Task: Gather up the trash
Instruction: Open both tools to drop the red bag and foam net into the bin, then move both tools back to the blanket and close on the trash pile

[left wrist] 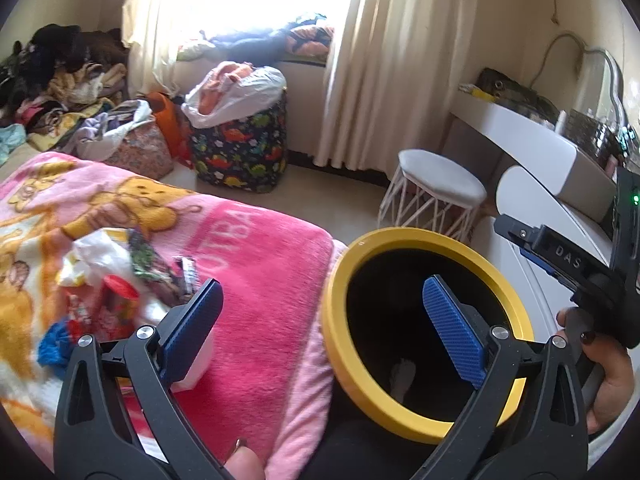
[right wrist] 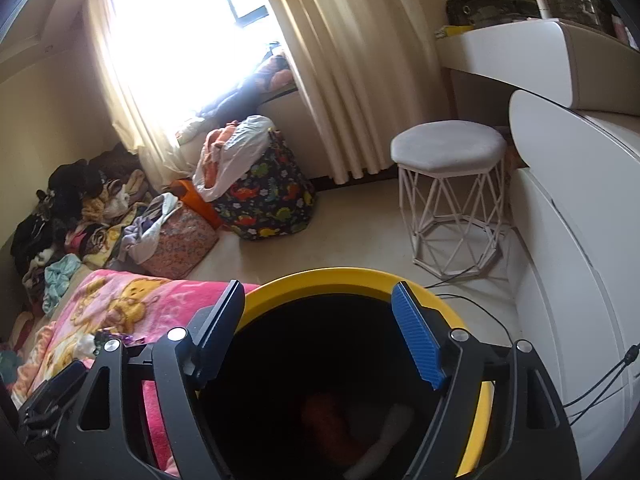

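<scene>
Black arms of the left gripper (left wrist: 322,312) fill the bottom of its view, the blue pads (left wrist: 452,332) spread wide with nothing between them; one pad hangs over the pink blanket (left wrist: 272,280), the other over the mouth of the bin (left wrist: 340,312). Both jaws of the right gripper (right wrist: 320,332) also stand apart and empty, poised right above the bin's dark opening. A hand (left wrist: 608,376) at the right edge of the left view holds the right gripper's handle, and a fingertip (left wrist: 244,464) shows at the bottom edge

That bin is black inside with a yellow rim, standing just beside the bed's near corner and touching the blanket's edge. Something orange-red (right wrist: 332,424) and something pale (right wrist: 384,436) lie at its bottom, too dark to name

On the blanket, near its left edge, sits a blurred heap of trash (left wrist: 120,280): crumpled white paper, dark printed wrappers, a red-lidded item and a blue scrap

Farther off, a white stool (right wrist: 448,148) stands on the floor beside a white dresser (right wrist: 572,216). A dinosaur-print bag (right wrist: 268,200) stuffed with a white plastic bag sits below the curtain (right wrist: 352,80), with piled clothes (right wrist: 72,216) along the wall to its left
</scene>
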